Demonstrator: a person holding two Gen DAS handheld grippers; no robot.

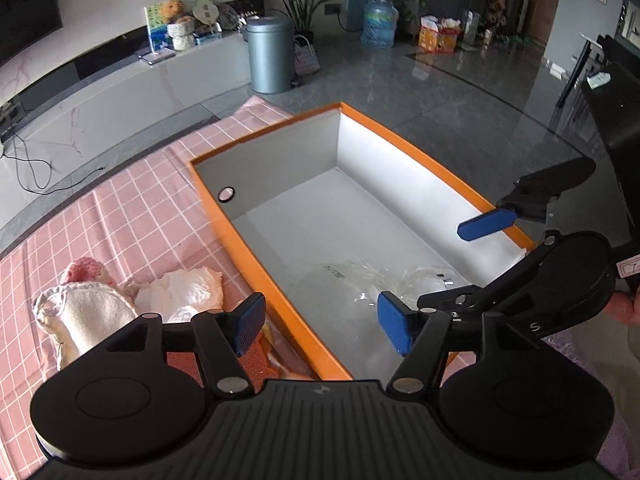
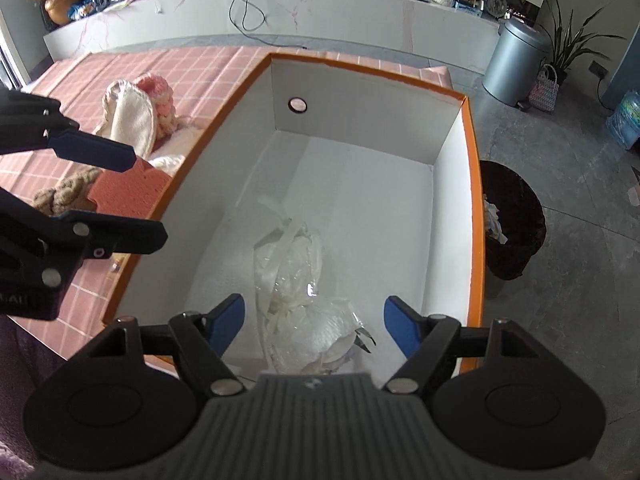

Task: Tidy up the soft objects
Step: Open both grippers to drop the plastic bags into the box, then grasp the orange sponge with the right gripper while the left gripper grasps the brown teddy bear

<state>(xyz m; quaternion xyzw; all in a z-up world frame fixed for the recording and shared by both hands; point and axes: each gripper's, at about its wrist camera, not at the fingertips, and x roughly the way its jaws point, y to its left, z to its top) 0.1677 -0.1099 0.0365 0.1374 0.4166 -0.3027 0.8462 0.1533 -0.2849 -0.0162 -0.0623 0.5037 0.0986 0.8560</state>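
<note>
Soft items (image 1: 132, 304) heaped on cloth just left of orange box (image 1: 256, 264), nearer left gripper (image 1: 320, 322); bagged bundle (image 2: 304, 300) inside box, under right gripper (image 2: 314, 322). Both spread wide, empty.

Grey bin (image 1: 269, 55) beside water jug (image 1: 379, 24).
</note>
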